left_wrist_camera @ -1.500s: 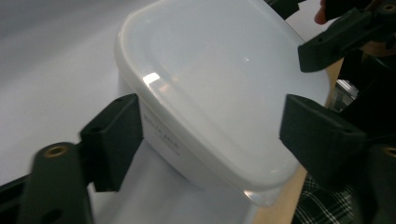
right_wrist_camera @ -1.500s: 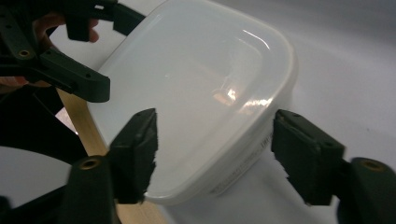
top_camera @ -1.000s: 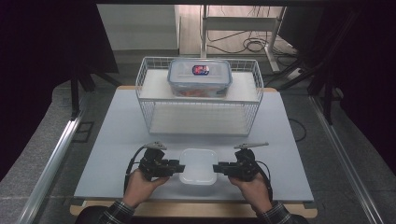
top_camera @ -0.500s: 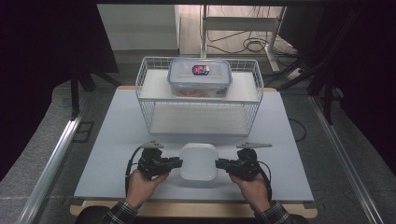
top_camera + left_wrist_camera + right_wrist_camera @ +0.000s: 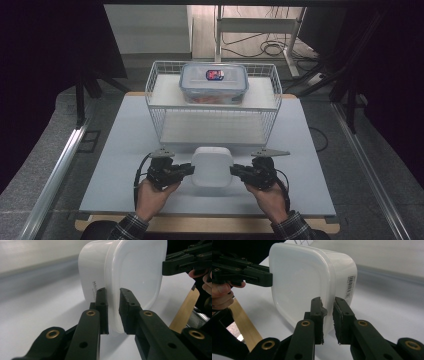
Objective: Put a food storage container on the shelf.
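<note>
Each hand-held gripper is black: the left hand-held gripper [image 5: 187, 170] and the right hand-held gripper [image 5: 236, 171] have two flat jaws on linked bars with round holes and brass-coloured rivets. The inner pads [image 5: 338, 315] look rough and worn. A grey three-cornered plate [image 5: 270, 153] tops each one. Black cables [image 5: 136, 177] loop from their backs. The sleeves [image 5: 125, 228] are dark plaid.

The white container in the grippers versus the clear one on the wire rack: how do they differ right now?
The white container is opaque and plain-lidded; the clear container shows reddish contents and carries a red-and-blue label. The white one is lifted and tipped on edge, pinched at its rim by the left gripper and right gripper; the clear one sits flat on the wire rack, untouched. Both are rounded rectangular boxes with lids on.
</note>
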Available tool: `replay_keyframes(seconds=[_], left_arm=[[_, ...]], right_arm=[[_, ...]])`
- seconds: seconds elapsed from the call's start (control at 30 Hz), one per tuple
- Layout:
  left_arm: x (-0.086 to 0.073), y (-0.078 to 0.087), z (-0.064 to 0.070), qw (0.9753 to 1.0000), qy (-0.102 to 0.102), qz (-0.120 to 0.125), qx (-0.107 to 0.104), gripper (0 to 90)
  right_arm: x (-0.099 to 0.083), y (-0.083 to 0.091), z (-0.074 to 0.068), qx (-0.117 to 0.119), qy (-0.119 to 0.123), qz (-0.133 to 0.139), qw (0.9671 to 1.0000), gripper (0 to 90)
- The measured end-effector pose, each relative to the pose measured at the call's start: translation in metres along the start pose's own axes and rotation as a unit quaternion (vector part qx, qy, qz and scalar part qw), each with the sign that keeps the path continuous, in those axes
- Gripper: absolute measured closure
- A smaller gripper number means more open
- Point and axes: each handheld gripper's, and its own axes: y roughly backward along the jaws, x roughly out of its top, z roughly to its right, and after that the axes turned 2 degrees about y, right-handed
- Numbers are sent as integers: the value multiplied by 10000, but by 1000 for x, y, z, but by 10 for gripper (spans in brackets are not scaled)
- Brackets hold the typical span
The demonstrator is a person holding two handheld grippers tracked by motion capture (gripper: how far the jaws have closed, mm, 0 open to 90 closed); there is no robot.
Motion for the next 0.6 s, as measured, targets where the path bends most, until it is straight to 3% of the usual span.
replay_keyframes(seconds=[0.6], left_arm=[[26, 22, 7, 9989, -255, 375, 122, 793]], right_arm=[[26, 6, -5, -18, 238, 263, 9994, 780]])
